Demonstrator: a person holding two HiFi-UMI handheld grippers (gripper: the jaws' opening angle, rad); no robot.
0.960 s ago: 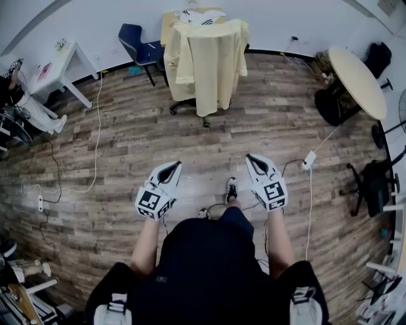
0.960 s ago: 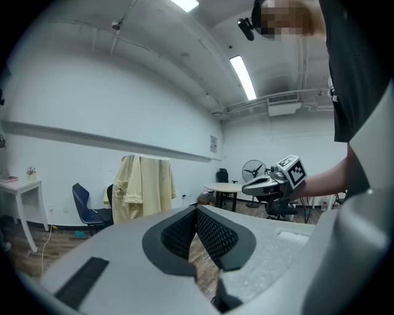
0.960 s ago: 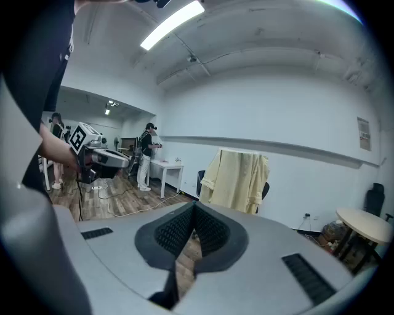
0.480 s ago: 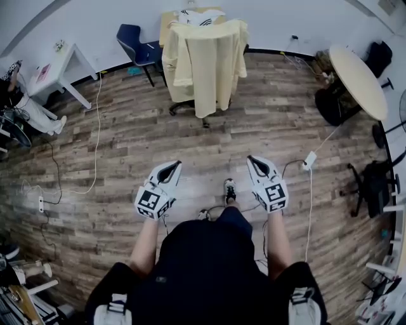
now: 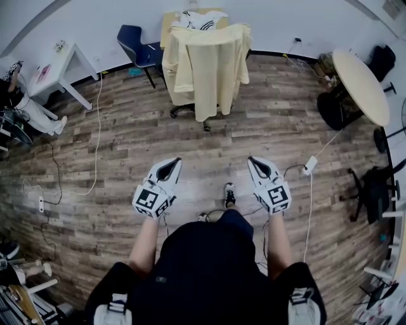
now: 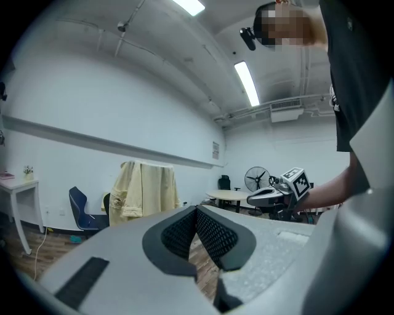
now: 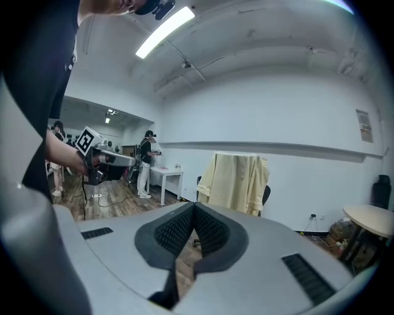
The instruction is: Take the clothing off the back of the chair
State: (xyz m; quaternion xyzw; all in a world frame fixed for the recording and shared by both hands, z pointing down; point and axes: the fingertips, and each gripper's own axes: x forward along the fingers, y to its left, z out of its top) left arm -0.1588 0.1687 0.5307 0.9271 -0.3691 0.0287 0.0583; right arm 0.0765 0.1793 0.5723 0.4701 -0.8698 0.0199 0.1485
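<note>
Yellow garment (image 5: 206,70) on the chair back, both grippers empty and well apart from it

We see the pale yellow garment draped over the back of a dark office chair (image 5: 188,109), near the far wall of the room. It covers the chair back fully and hangs down on both sides, so from the head view only the wheeled base of the chair shows under it. Some white clothing (image 5: 202,19) lies just behind it, and a blue chair (image 5: 135,43) stands beside it on the left.

We hold the left gripper (image 5: 170,166) and the right gripper (image 5: 257,165) low in front of the body, above the wooden floor (image 5: 114,146), side by side with a gap between them. Both point toward the garment and are far from it.

In the left gripper view the fingers (image 6: 215,234) are pressed together at the tips and nothing is between them. In the right gripper view the fingers (image 7: 212,231) are also pressed together and pinch nothing. The garment shows beyond the fingers in both gripper views.
</note>
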